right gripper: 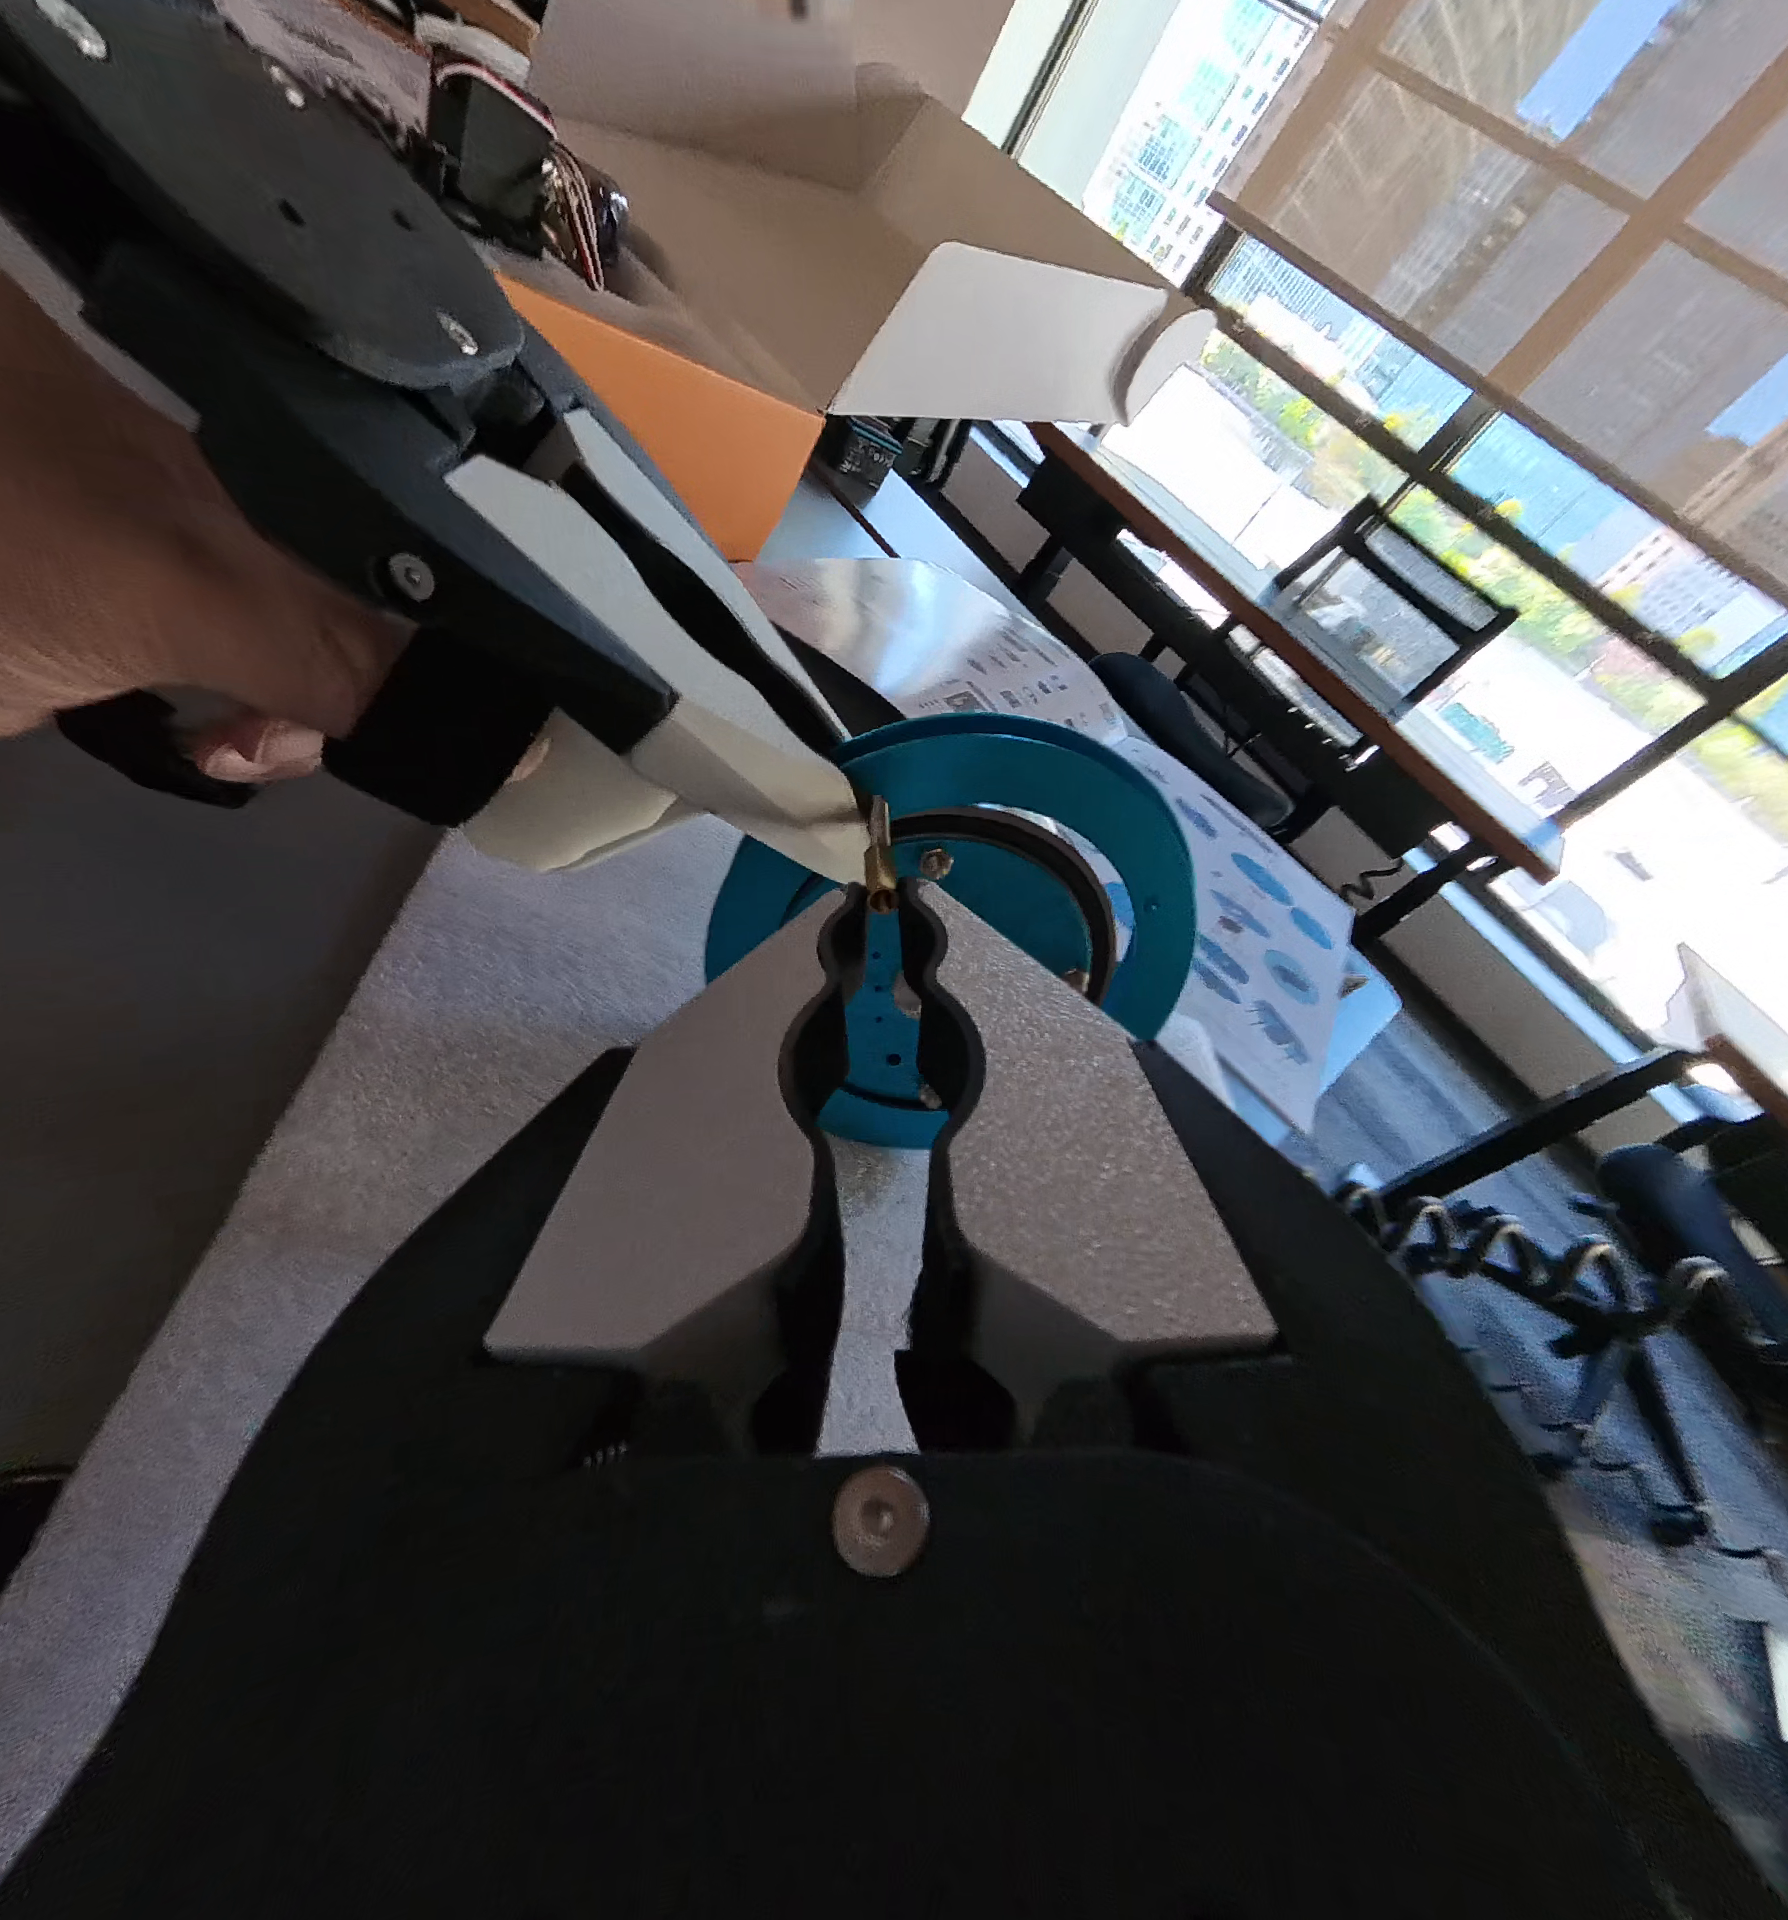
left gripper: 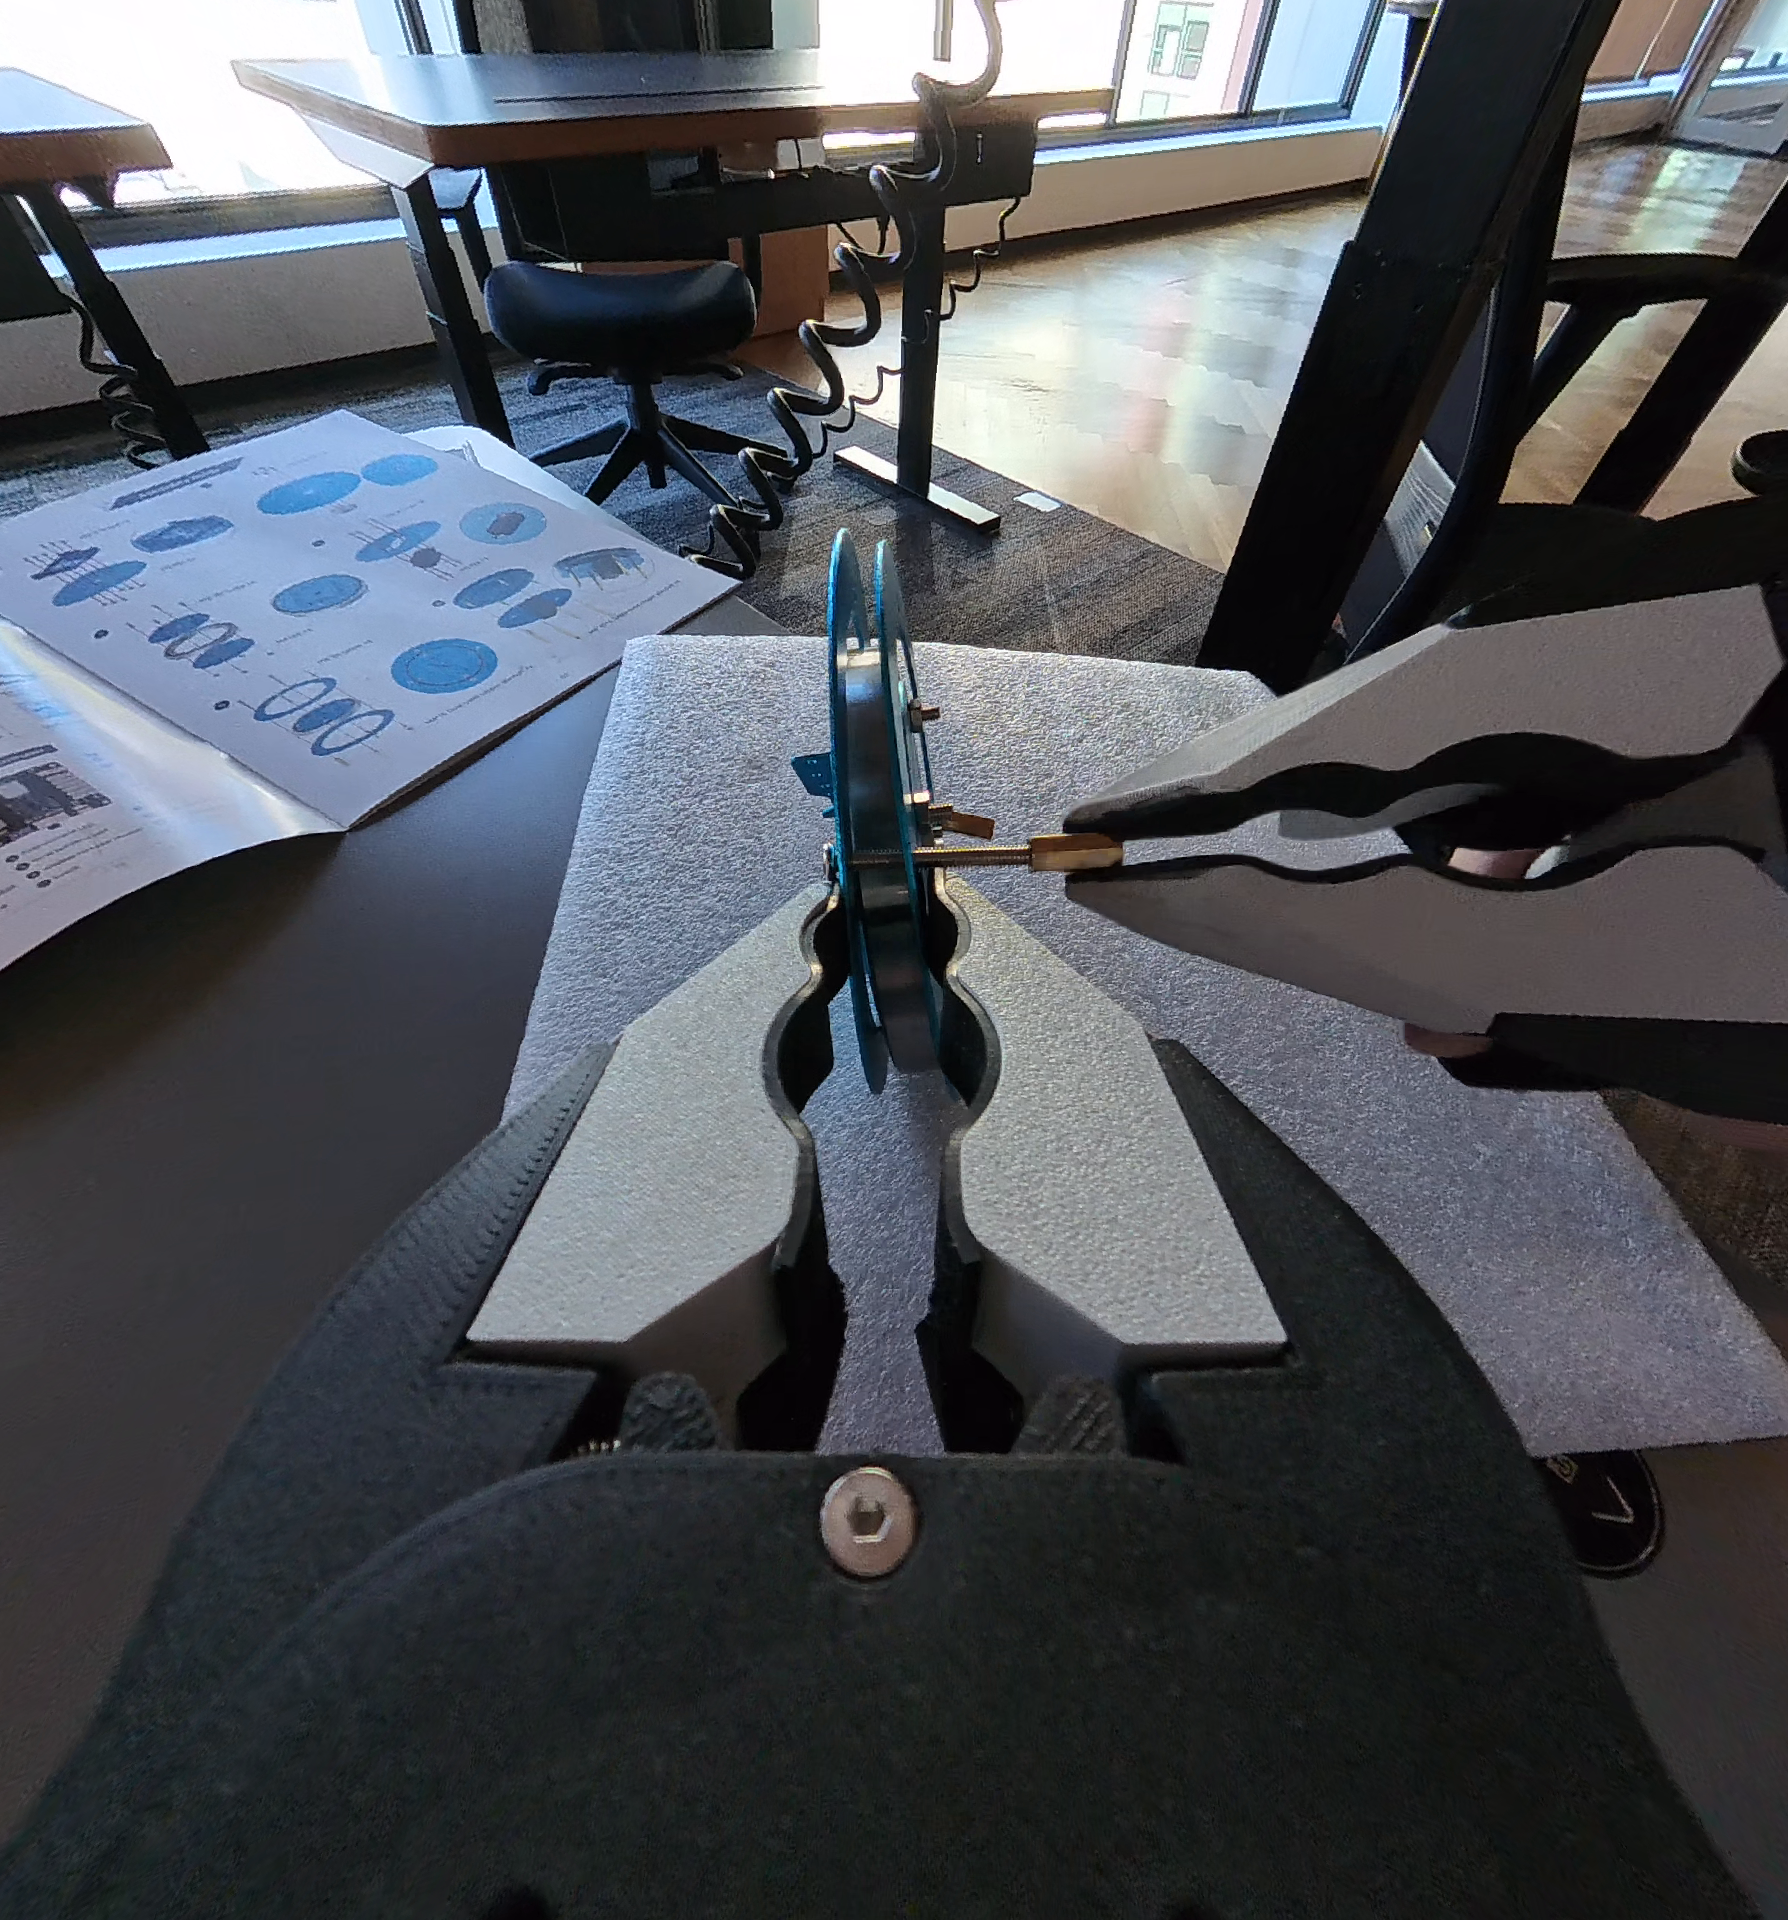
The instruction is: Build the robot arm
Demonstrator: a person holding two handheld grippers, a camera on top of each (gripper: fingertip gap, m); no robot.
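The left gripper (left gripper: pixel 882 914) is clamped on the lower edge of a blue disc assembly (left gripper: pixel 869 790), holding it upright on edge above a white foam sheet (left gripper: pixel 1285 1195). The assembly is two thin blue round plates with a dark ring sandwiched between them; short brass standoffs stick out of its right face. A person's hand (right gripper: pixel 142 623) grips the left gripper's handle, seen in the right wrist view.

The right gripper (left gripper: pixel 1092 862) comes in from the side, its grey fingers (left gripper: pixel 1492 935) pressed together on a small brass hex standoff (left gripper: pixel 1082 854). That standoff sits on the end of a threaded screw (left gripper: pixel 973 858) which runs straight through the blue plates near their lower edge. In the right wrist view the same pinch (right gripper: pixel 879 894) is seen end-on, with the brass piece right at the tips and the blue plates (right gripper: pixel 1160 873) behind; whether the standoff is threaded onto the screw or only touching its end is hard to make out.

The foam sheet lies on a dark tabletop (left gripper: pixel 194 1143). To the left of it an open instruction booklet (left gripper: pixel 277 623) with blue diagrams lies flat. Beyond the table stand a black stool (left gripper: pixel 625 301), a desk (left gripper: pixel 609 104) with coiled black cables (left gripper: pixel 817 395) hanging, and bright windows. An open cardboard box (right gripper: pixel 869 260) sits behind the left gripper.
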